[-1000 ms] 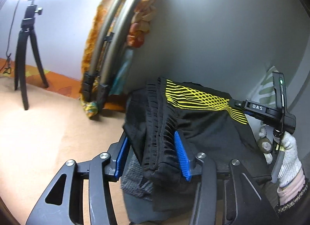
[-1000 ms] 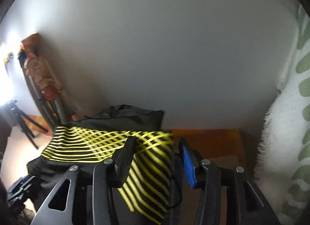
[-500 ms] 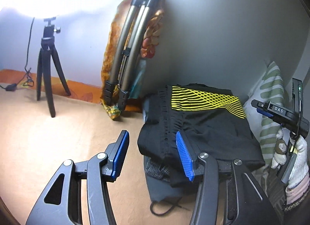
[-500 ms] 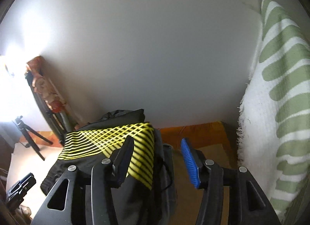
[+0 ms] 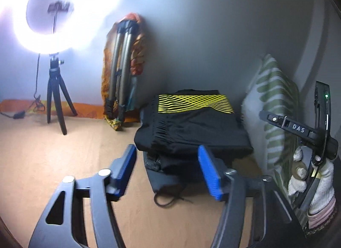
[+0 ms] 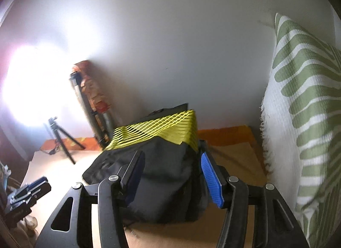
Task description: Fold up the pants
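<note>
At centre frame of both wrist views, the folded pants [image 5: 191, 128] sit atop a dark stack, your left gripper [image 5: 168, 171] and right gripper [image 6: 170, 173] both spread wide and empty, so judge folding finished and, next, withdraw without snagging cloth.

Counted in the left wrist view:
- Folded black pants with yellow striping [image 5: 191, 128]: one, atop one stack of darker garments [image 5: 170, 171].
- Loose dark cord [image 5: 168, 200] on the tan surface [image 5: 53, 162]: one.
- Grippers: two, namely left gripper [image 5: 168, 169], jaws apart, and right gripper [image 5: 298, 128], partly seen, in one gloved hand [image 5: 309, 182].
- Blue pads per gripper: two.
- Ring light [image 5: 53, 11]: one, on one small black tripod [image 5: 56, 98].
- Folded large tripod [image 5: 121, 66]: one.
- Green-and-white patterned cushion [image 5: 275, 107]: one.
</note>
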`<action>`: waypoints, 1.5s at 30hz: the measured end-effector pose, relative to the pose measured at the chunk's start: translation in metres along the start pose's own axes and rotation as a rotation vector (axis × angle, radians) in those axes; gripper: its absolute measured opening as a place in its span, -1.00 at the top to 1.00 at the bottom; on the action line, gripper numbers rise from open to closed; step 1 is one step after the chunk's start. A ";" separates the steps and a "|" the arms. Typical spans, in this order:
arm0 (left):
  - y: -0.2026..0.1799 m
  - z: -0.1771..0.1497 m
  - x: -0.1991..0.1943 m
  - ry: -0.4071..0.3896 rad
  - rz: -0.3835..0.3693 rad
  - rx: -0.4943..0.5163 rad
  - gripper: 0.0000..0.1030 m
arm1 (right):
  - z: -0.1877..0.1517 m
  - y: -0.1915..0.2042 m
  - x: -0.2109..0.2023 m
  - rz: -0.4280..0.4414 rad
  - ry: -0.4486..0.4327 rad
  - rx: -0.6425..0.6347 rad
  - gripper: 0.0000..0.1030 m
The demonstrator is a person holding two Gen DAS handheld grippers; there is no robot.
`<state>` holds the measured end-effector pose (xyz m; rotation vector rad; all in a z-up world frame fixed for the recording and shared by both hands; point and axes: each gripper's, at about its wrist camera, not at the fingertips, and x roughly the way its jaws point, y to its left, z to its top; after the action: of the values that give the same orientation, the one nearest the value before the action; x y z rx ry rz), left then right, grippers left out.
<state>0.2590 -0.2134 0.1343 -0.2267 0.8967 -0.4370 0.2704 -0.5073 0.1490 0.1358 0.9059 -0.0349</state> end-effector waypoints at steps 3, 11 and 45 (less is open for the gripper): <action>-0.010 -0.006 -0.022 -0.013 0.010 0.057 -0.25 | -0.020 0.013 -0.022 0.025 -0.011 -0.001 -0.15; -0.024 -0.026 -0.065 -0.064 0.011 0.120 -0.44 | -0.065 0.032 -0.063 0.014 -0.059 0.009 -0.29; 0.005 -0.078 -0.097 -0.066 0.128 0.115 -0.64 | -0.156 0.087 -0.090 -0.004 -0.153 -0.014 -1.00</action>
<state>0.1453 -0.1656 0.1532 -0.0776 0.8137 -0.3587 0.1009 -0.4032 0.1336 0.1171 0.7536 -0.0421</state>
